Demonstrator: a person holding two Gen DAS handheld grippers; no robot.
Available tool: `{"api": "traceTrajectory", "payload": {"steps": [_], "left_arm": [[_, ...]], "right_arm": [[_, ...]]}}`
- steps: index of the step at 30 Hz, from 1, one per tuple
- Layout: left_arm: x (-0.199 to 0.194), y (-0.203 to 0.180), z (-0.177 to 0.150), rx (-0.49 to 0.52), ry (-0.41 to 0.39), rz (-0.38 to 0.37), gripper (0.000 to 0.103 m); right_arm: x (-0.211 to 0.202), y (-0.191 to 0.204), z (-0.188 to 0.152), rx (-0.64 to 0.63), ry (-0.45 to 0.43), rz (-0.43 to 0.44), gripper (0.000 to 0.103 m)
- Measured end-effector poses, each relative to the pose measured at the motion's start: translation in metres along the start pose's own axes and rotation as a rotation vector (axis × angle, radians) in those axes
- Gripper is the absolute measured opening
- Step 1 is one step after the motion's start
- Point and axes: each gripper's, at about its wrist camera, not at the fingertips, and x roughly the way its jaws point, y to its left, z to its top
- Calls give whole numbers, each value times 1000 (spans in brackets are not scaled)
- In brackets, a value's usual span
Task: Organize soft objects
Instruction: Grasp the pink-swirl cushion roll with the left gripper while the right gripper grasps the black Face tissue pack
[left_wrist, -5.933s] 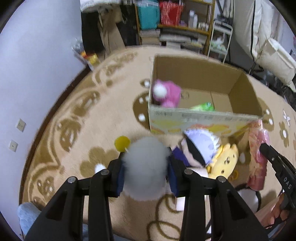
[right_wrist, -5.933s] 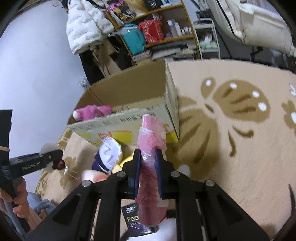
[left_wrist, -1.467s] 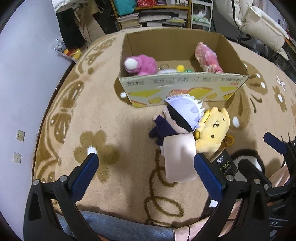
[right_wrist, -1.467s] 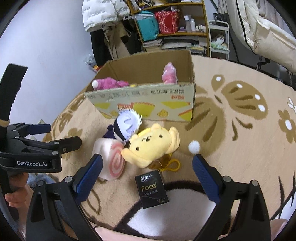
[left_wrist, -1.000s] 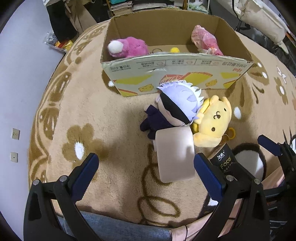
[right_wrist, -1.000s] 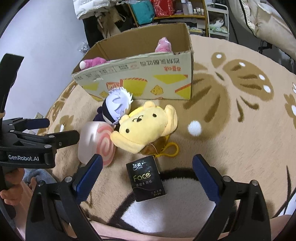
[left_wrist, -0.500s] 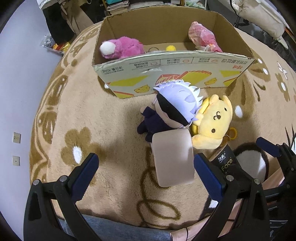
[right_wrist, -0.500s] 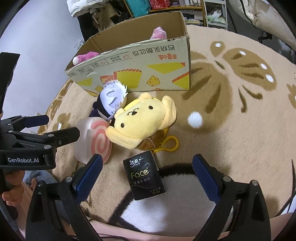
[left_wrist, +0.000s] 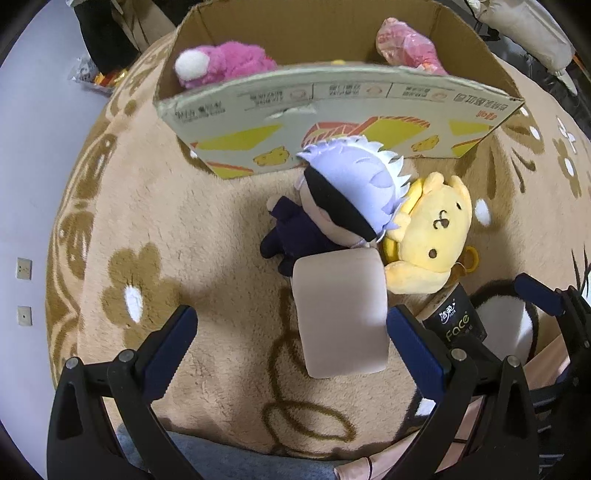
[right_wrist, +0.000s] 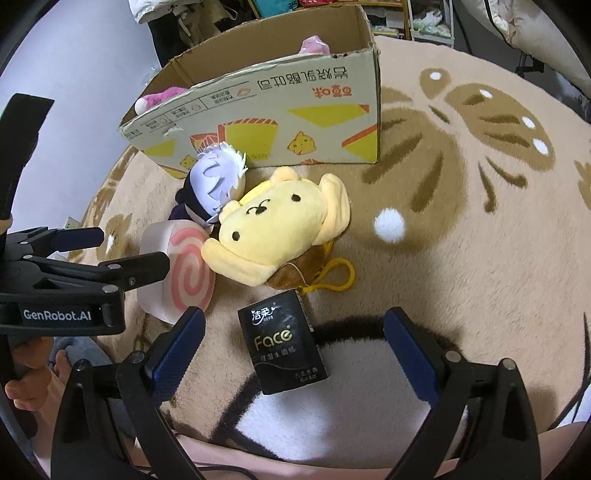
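Observation:
A pink swirl-roll plush (left_wrist: 341, 314) (right_wrist: 181, 269) lies on the rug, between the fingers of my open left gripper (left_wrist: 291, 343). A white-haired doll plush (left_wrist: 343, 199) (right_wrist: 214, 181) and a yellow dog plush (left_wrist: 432, 236) (right_wrist: 280, 225) lie beside it, in front of the cardboard box (left_wrist: 332, 107) (right_wrist: 280, 110). A black tissue pack (right_wrist: 282, 350) (left_wrist: 458, 317) lies between the fingers of my open right gripper (right_wrist: 293, 350). The box holds a pink plush (left_wrist: 225, 66) and a pink bagged item (left_wrist: 406, 44).
The beige patterned rug (right_wrist: 480, 184) covers the floor. A grey wall (left_wrist: 22, 184) with sockets runs along the left. Shelves and clothes stand behind the box. The person's legs are at the bottom edge of both views.
Both grippers, earlier shut on a grey pompom and the pink bagged item, are now open and empty. Over the last second both have moved lower and closer to the toys.

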Motion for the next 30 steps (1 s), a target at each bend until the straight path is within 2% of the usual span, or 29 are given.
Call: {"api": "traceTrajectory", "payload": {"steps": [14, 16, 18, 22, 25, 26, 29, 30], "left_arm": [[3, -10, 4, 37, 3, -45, 102], [4, -12, 5, 43, 7, -32, 102], [9, -14, 5, 44, 20, -24, 102], [15, -16, 5, 41, 45, -32, 100], [21, -17, 7, 43, 64, -25, 95], [24, -18, 7, 43, 73, -25, 90], [28, -18, 7, 36, 94, -43, 88], [28, -18, 7, 32, 95, -43, 87]], "right_arm": [[15, 8, 2, -30, 77, -9, 101], [17, 7, 2, -27, 85, -5, 98], [20, 5, 2, -26, 102, 11, 86], [29, 6, 2, -38, 144, 22, 82], [37, 9, 2, -55, 174, 14, 81], [38, 10, 2, -60, 180, 8, 76], [41, 12, 2, -71, 184, -14, 66], [42, 13, 2, -72, 184, -23, 59]]}}
